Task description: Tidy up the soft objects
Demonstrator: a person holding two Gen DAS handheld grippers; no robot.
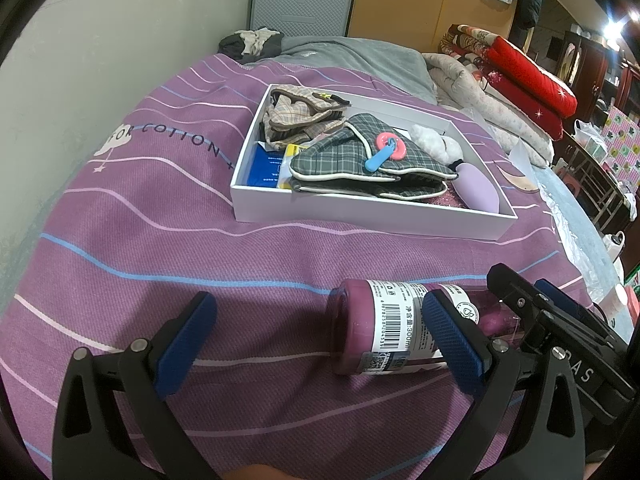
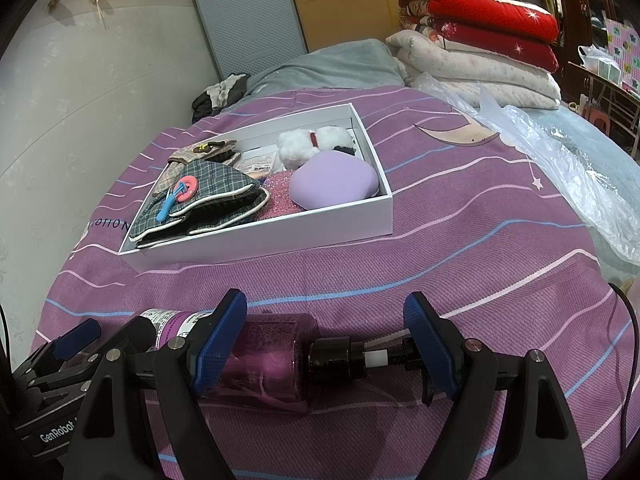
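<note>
A purple pump bottle (image 1: 372, 328) with a white label lies on its side on the purple striped bedspread. My left gripper (image 1: 320, 340) is open around its base end, the right finger (image 1: 452, 344) in front of the label. My right gripper (image 2: 326, 346) is open over the bottle (image 2: 272, 356), its black pump between the fingers. Neither grips it. A white box (image 1: 360, 216) (image 2: 260, 240) beyond holds green plaid cloth (image 1: 340, 152) (image 2: 216, 184), beige plaid cloth (image 1: 296, 114), a white fluffy piece (image 2: 304, 144) and a lilac soft pad (image 2: 334, 180).
Folded red and white quilts (image 2: 480, 40) are stacked at the back right, with a clear plastic sheet (image 2: 560, 160) in front of them. A grey blanket (image 1: 352, 56) and a small heap of clothes (image 1: 252, 42) lie by the wall. The wall runs along the left.
</note>
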